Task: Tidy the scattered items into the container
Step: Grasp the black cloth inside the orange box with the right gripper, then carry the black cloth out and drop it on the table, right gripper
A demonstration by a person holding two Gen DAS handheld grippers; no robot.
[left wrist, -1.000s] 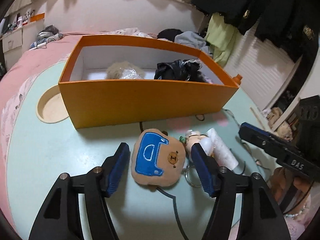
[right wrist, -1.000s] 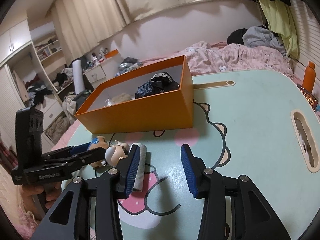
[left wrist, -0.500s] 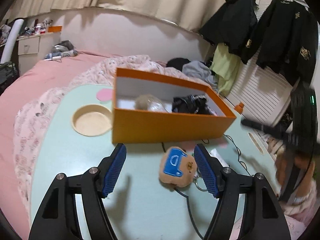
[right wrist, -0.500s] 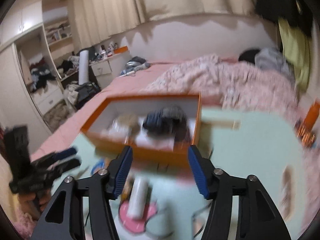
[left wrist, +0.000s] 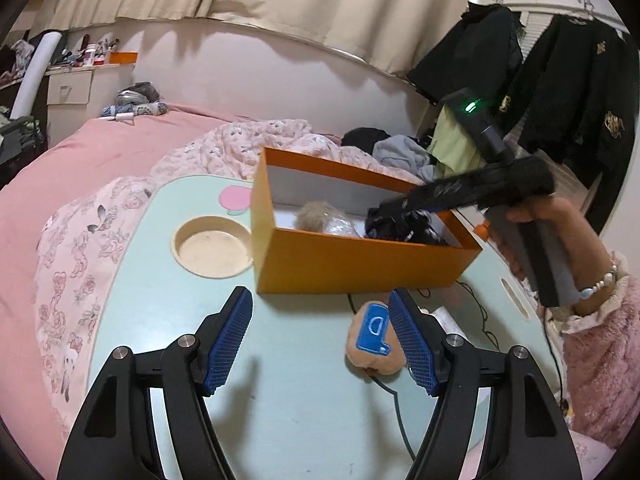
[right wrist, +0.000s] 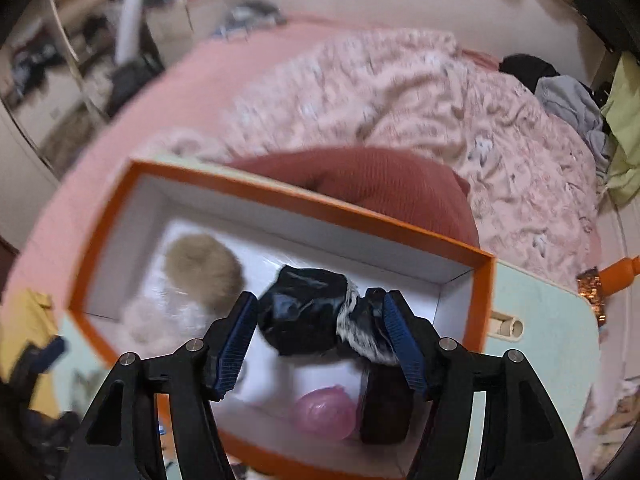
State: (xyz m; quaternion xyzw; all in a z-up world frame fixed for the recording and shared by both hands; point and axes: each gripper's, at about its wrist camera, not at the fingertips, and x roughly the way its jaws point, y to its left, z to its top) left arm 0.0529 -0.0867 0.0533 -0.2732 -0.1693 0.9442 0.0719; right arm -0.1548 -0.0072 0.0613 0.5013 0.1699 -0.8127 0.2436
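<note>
Your right gripper [right wrist: 316,332], jaws apart, hangs over the orange cardboard box [right wrist: 280,196], straddling a black crumpled bundle [right wrist: 308,316] inside. Your left gripper [left wrist: 320,336], also apart, hovers near the tan plush bear pouch [left wrist: 374,340] on the pale-green table [left wrist: 168,312].

Left tongs [left wrist: 320,340]: black plastic arms, silver screw heads at the joints, blue ribbed pads [left wrist: 228,340] on the fingers. Right tongs [right wrist: 316,340]: same build, black arms, silver screws, blue ribbed pads [right wrist: 402,340]. From the left wrist view, at 3 o'clock: right hand [left wrist: 556,236], bare skin, white bead bracelet [left wrist: 596,284], fluffy pink sleeve [left wrist: 600,344], grey-black handle [left wrist: 536,256] with green LED [left wrist: 471,106].
</note>
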